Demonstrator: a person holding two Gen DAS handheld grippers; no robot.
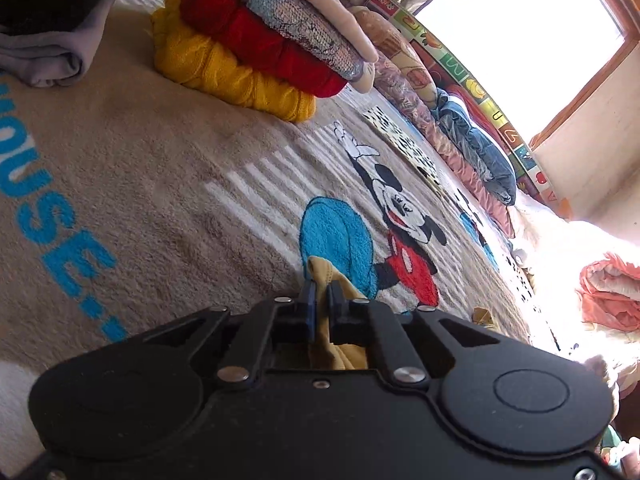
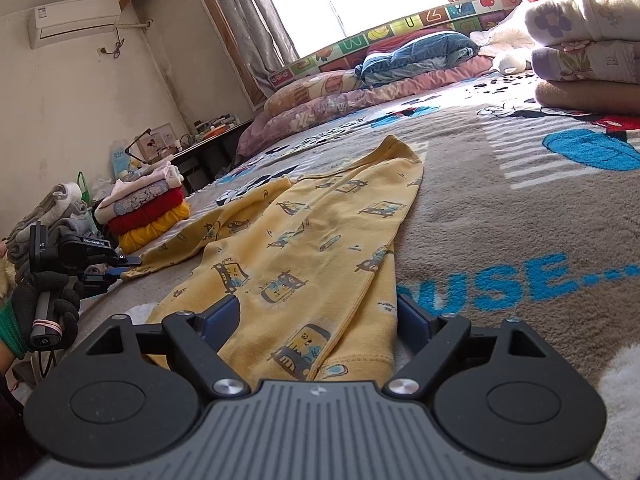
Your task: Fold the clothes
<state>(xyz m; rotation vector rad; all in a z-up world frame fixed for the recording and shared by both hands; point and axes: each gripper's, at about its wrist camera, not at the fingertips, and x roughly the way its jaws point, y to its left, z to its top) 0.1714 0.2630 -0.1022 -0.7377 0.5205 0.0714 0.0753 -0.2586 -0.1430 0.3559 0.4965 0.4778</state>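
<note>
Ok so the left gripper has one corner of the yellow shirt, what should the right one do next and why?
Probably shut the right gripper on the hem of the yellow shirt. Its jaws stand open with the cloth between them, while the left gripper is already shut on a corner. With both ends held, the shirt can be lifted and folded.
</note>
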